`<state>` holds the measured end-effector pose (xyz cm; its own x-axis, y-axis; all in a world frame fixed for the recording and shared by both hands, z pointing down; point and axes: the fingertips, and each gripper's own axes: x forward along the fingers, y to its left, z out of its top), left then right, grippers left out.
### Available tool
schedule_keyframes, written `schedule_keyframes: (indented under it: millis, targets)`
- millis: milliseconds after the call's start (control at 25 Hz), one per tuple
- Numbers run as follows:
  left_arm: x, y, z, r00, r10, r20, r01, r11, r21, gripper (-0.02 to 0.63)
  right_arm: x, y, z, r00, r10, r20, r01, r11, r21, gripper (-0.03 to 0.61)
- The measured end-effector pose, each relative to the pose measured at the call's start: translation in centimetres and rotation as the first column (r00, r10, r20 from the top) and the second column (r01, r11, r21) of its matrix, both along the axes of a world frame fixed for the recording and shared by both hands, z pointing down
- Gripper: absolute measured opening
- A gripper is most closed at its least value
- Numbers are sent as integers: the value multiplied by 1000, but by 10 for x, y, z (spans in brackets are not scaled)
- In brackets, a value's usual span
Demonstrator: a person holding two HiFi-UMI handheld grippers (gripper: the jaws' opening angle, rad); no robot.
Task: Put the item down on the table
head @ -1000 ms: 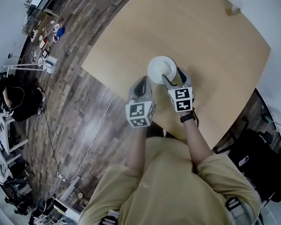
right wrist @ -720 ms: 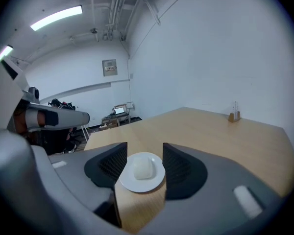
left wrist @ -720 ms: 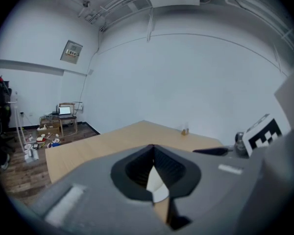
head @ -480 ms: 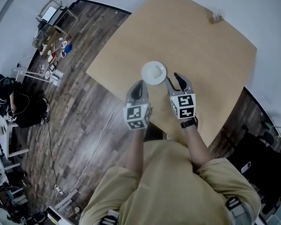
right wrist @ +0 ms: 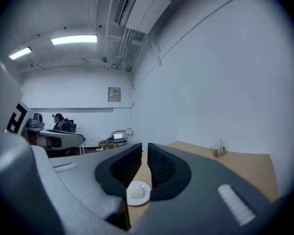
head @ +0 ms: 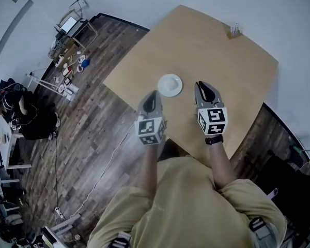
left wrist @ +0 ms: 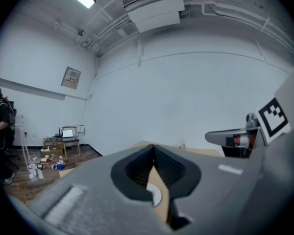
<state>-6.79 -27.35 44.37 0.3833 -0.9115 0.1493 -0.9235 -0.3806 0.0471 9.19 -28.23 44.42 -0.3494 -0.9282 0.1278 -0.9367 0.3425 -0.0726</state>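
Observation:
A small white plate (head: 170,84) lies flat on the tan table (head: 232,71), near its front-left edge. It also shows low between the jaws as the plate (right wrist: 137,192) in the right gripper view and as a sliver of plate (left wrist: 156,196) in the left gripper view. My right gripper (head: 204,89) hovers to the plate's right, apart from it. Its jaws hold nothing and stand a narrow slit apart (right wrist: 144,151). My left gripper (head: 151,99) hangs just short of the plate's near-left side, tips touching (left wrist: 153,151), empty.
A small wooden holder (head: 234,32) stands at the table's far corner. The table edge runs close behind the plate on the left. Beyond it is wood floor with a cable, a laptop stand (head: 70,24), clutter and a seated person (head: 10,107).
One second ago my right gripper was at the plate's rim. It has since drawn back to the right, and the plate rests alone on the table. The left gripper barely moved.

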Motion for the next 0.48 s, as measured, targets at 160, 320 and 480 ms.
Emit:
schedule_keyframes:
  millis: [160,320,480]
  targets:
    - [3,18,-16,1000,-3,-4,3,999,37,2,6,18,-27,1000,2,9,-2,998,64,21]
    - [11,29,-29,1000,0,1,0,998,65,2,16,30,-47,1000,1,20,-3,994,106,8]
    - [6,34,-41,1000,-21,6,20,995,93,2,23,37,-60,1000,1,15,-4,990,140,8]
